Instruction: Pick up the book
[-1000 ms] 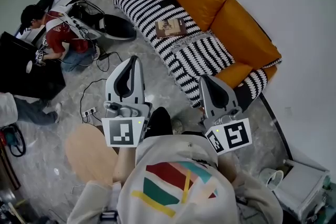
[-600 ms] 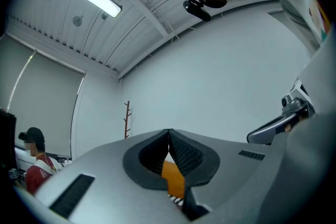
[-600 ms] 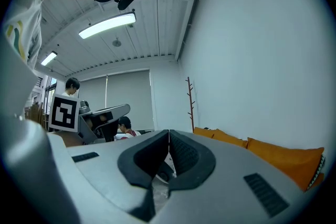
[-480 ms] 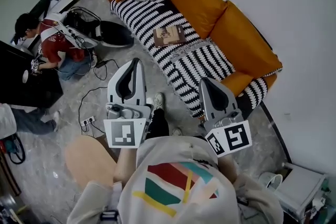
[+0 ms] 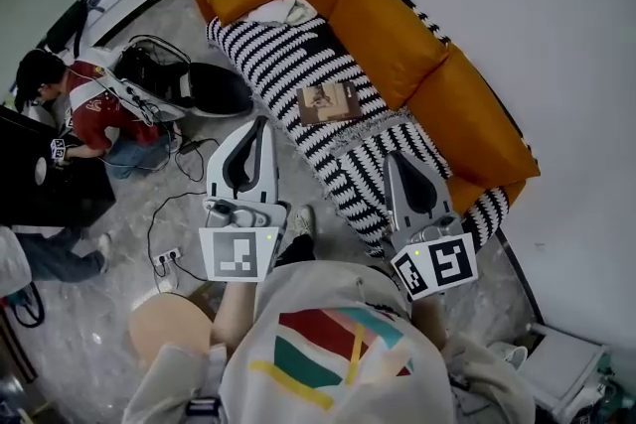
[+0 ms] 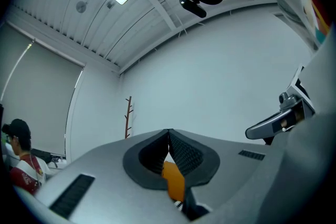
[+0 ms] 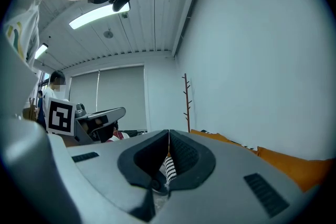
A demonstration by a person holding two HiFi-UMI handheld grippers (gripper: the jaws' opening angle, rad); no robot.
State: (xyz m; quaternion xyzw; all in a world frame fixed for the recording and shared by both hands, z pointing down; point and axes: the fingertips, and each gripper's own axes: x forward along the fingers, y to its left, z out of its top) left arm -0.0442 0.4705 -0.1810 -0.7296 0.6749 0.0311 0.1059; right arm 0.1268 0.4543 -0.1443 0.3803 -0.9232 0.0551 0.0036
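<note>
- Two claws, the left claw and the right claw, each had its jaws pressed together, empty.
- One book lay flat on one striped blanket over one orange sofa, apart from both claws.
- One person crouched at the left.

Person in a pale sweatshirt printed with red, teal and yellow bands, its sleeves the same pale cloth, over dark trousers. A small black camera sits at the head. The left tongs and right tongs have smooth grey shells that taper to a point around a black ribbed lining. A left cube and a right cube, white with black square markers and a tiny green light, cap their rear ends.
</note>
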